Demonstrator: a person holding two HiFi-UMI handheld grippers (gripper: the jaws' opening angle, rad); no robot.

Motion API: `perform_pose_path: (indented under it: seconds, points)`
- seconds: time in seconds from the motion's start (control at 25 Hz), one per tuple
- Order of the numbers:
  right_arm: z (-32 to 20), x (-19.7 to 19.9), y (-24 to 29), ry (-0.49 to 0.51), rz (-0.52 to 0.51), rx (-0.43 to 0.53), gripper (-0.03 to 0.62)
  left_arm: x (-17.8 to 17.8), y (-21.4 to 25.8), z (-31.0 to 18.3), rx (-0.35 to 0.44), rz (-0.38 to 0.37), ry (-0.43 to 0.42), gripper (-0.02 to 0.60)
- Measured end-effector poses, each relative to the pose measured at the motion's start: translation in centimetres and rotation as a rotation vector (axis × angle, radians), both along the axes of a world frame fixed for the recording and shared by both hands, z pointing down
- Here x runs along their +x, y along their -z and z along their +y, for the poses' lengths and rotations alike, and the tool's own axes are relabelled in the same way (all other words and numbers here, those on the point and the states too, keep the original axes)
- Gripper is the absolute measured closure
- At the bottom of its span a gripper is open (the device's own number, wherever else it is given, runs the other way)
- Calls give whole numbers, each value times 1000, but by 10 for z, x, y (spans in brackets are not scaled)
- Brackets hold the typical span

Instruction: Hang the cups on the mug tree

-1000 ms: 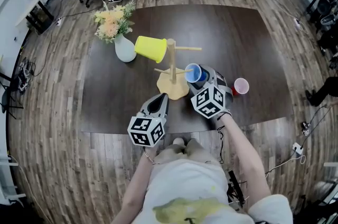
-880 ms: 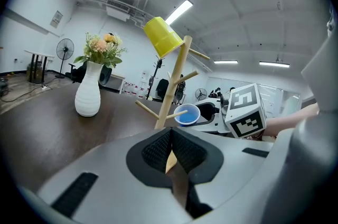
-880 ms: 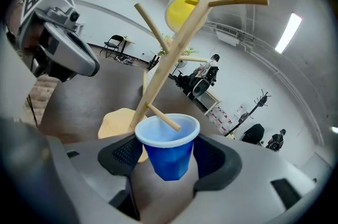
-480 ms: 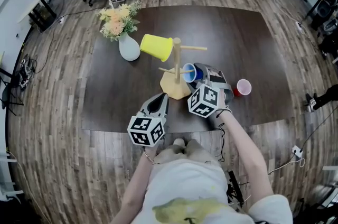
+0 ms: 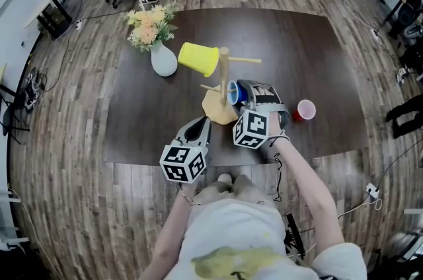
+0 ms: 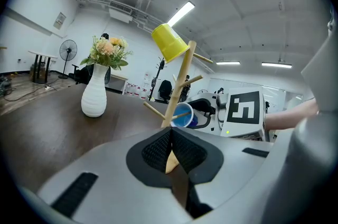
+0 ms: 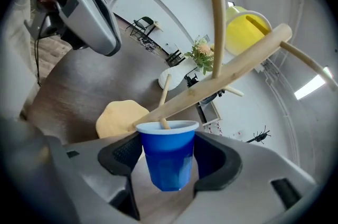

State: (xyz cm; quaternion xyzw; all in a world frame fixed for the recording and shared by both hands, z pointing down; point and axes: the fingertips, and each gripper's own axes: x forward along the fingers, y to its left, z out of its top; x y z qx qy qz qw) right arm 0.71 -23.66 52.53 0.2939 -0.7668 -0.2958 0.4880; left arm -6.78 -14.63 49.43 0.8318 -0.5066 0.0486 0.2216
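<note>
The wooden mug tree (image 5: 223, 77) stands mid-table on its pale base (image 5: 216, 110). A yellow cup (image 5: 197, 58) hangs on its upper left peg. My right gripper (image 5: 242, 93) is shut on a blue cup (image 5: 234, 93), held on its side just right of the trunk. In the right gripper view a low peg's tip sits inside the blue cup's (image 7: 169, 157) mouth, and both pads press the cup's sides. A pink cup (image 5: 304, 109) stands on the table further right. My left gripper (image 5: 201, 123) rests near the table's front edge, shut and empty (image 6: 170, 147).
A white vase (image 5: 162, 63) with flowers stands left of the yellow cup. The dark table's (image 5: 310, 47) front edge runs just behind both grippers. Office chairs, fans and cables lie on the wooden floor around it.
My right gripper has carried the blue cup left, up to the tree's trunk, and a low peg now enters its mouth. The left gripper has stayed put.
</note>
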Motion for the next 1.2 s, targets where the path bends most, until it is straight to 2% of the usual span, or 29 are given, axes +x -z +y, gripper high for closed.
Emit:
perform_pose_path:
  seconds: [0.16, 0.6, 0.84, 1.2]
  points:
    - [2, -3, 0, 10, 7, 26, 284, 0, 1, 1, 1, 1, -1, 558]
    - [5, -9, -4, 38, 5, 17, 284, -3, -1, 2, -1, 2, 4, 558]
    - [11, -14, -6, 53, -41, -14, 245, -5, 0, 3, 0, 2, 6, 558]
    - [19, -17, 14, 40, -150, -11, 240, -4, 3, 6, 1, -3, -1, 558]
